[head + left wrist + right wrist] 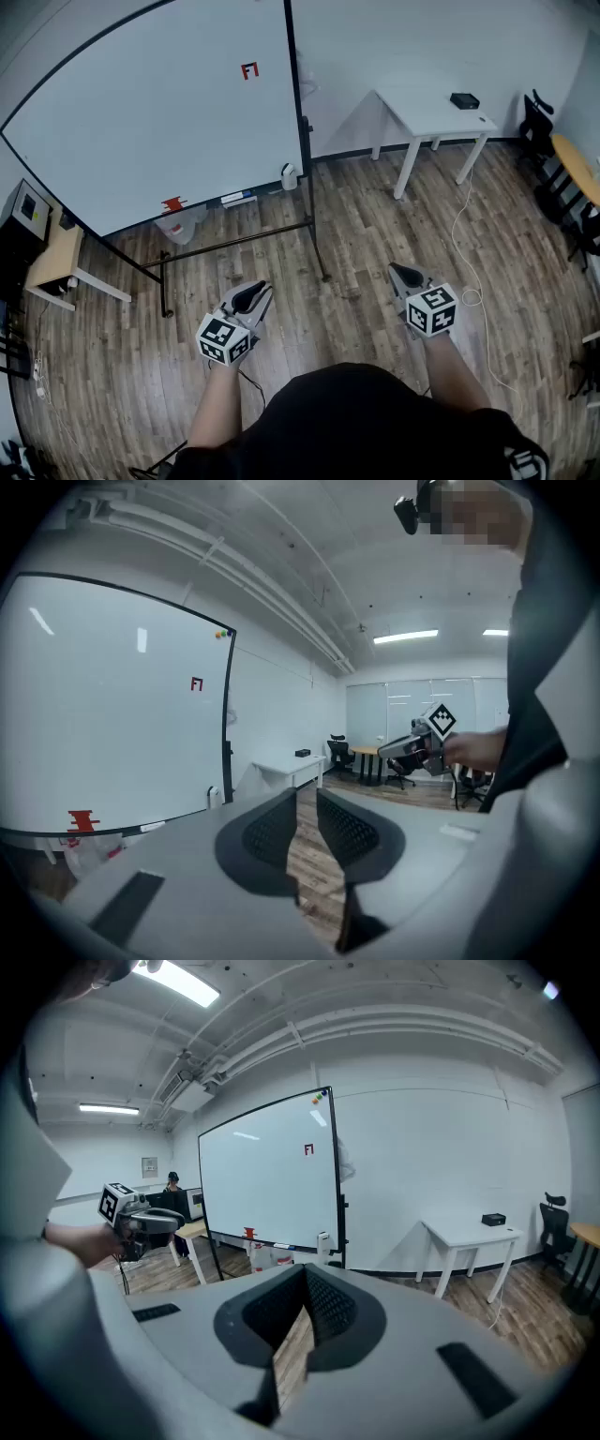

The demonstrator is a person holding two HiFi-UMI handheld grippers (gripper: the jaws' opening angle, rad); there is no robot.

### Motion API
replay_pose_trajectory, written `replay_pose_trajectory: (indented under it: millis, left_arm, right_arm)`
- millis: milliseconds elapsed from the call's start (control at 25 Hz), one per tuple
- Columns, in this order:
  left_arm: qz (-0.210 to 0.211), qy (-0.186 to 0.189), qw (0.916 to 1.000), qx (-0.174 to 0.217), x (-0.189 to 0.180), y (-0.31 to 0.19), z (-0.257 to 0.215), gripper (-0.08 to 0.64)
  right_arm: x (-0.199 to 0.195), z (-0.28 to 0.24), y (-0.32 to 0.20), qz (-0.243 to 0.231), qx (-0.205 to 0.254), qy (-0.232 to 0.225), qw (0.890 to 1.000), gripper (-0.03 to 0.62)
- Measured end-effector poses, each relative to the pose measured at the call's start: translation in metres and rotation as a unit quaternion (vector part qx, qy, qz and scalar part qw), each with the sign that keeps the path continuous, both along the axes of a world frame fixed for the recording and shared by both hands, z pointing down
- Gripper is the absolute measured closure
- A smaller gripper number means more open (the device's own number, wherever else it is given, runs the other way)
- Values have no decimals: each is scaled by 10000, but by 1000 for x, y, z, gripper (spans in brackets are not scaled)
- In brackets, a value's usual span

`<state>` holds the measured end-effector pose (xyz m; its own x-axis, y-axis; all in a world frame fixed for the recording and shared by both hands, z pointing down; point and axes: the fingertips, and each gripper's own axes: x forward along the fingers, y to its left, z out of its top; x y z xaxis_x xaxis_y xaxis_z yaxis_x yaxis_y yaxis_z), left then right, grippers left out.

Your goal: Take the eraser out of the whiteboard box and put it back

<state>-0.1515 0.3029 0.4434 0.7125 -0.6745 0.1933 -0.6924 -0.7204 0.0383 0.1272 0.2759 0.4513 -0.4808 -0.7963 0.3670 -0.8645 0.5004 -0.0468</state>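
The whiteboard (159, 103) stands on a black frame ahead of me. A small white box (289, 175) hangs at the right end of its tray, also seen as the box (323, 1241) and the box (214, 795). A flat white and blue item (237, 198) and a red object (173, 203) lie on the tray. I cannot make out the eraser. My left gripper (258, 291) (305, 803) and right gripper (398, 272) (305, 1279) are held over the floor, well short of the board. Both are shut with nothing between the jaws.
The board's black stand legs (234, 244) reach across the wooden floor toward me. A white table (431, 112) with a black box (464, 100) is at the right, a white cable (464, 234) trails on the floor, and a small wooden table (56, 267) is at the left.
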Motion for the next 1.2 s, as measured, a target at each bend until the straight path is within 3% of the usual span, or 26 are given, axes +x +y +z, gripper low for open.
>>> replay_pose_trajectory:
  millis: [800, 1200]
  left_arm:
    - [352, 152, 9992, -73, -20, -24, 6, 485]
    - [464, 140, 9988, -109, -17, -37, 6, 485]
  right_arm:
    - [-26, 0, -1, 354, -28, 43, 9994, 597]
    - [-19, 4, -13, 531, -141, 65, 9985, 597]
